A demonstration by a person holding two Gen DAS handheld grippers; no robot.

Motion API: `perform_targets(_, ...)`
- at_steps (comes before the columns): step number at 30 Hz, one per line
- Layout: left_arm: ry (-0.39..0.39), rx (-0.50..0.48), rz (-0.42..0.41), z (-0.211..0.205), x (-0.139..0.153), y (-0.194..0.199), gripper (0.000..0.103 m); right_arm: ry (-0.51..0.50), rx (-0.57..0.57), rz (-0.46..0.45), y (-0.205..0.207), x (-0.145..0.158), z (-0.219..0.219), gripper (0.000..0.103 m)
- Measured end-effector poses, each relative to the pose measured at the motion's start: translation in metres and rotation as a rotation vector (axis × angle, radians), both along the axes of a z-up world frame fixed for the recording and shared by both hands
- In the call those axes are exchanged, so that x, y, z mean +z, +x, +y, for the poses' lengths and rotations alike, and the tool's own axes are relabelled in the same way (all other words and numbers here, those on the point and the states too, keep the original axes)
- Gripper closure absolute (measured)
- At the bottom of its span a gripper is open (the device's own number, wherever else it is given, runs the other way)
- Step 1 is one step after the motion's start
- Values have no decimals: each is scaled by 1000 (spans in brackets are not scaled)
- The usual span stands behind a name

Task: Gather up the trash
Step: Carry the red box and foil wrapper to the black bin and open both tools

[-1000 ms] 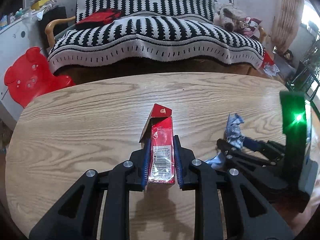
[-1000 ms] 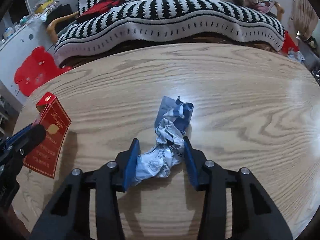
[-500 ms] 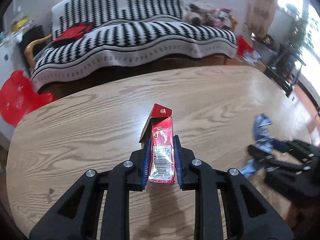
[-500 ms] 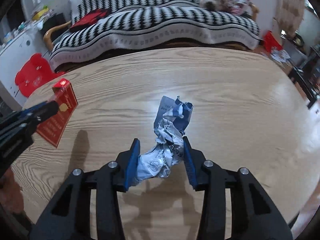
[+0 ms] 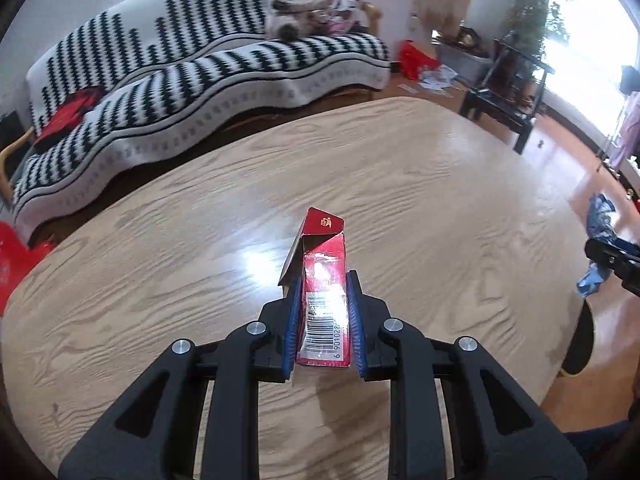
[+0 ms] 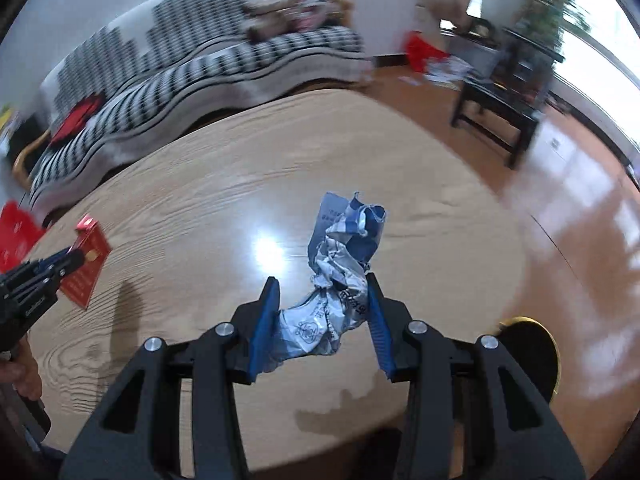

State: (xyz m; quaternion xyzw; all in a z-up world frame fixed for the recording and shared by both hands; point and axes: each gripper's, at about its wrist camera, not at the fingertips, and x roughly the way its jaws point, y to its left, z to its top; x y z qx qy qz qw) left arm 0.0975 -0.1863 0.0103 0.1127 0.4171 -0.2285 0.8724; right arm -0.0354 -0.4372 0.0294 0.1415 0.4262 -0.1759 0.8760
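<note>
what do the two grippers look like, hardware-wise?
Both match: the left gripper and right gripper have matte black angular linkage arms with cut-out slots, silver round pivot bolts, and ribbed blue pads lining the fingers. No cables or sleeves visible.

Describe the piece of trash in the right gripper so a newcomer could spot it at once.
Start at the oval wooden table in front of the striped sofa. Above it, the right gripper clamps a crumpled blue-and-white wrapper. The only other trash, a red carton in the left gripper, is stiff and boxy.
</note>
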Motion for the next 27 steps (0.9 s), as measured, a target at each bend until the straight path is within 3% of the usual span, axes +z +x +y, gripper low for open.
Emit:
perform_targets(9, -63, -181, 37, -102, 4, -47, 82, 28, -275, 24, -119, -22, -132, 60)
perform_targets(15, -93, -342, 89, -188, -8, -94, 82, 118, -404, 50, -182, -48, -197, 60)
perform_targets(21, -117, -536, 203, -276, -44, -156, 82, 190, -469, 61, -216, -58, -227, 60)
perform_targets(24, -106, -603, 158, -304, -54, -184, 82, 203, -488, 74, -227, -62, -231, 60)
perform_targets(27, -103, -642, 191, -323, -67, -202, 83, 216, -504, 81, -233, -66, -237, 60)
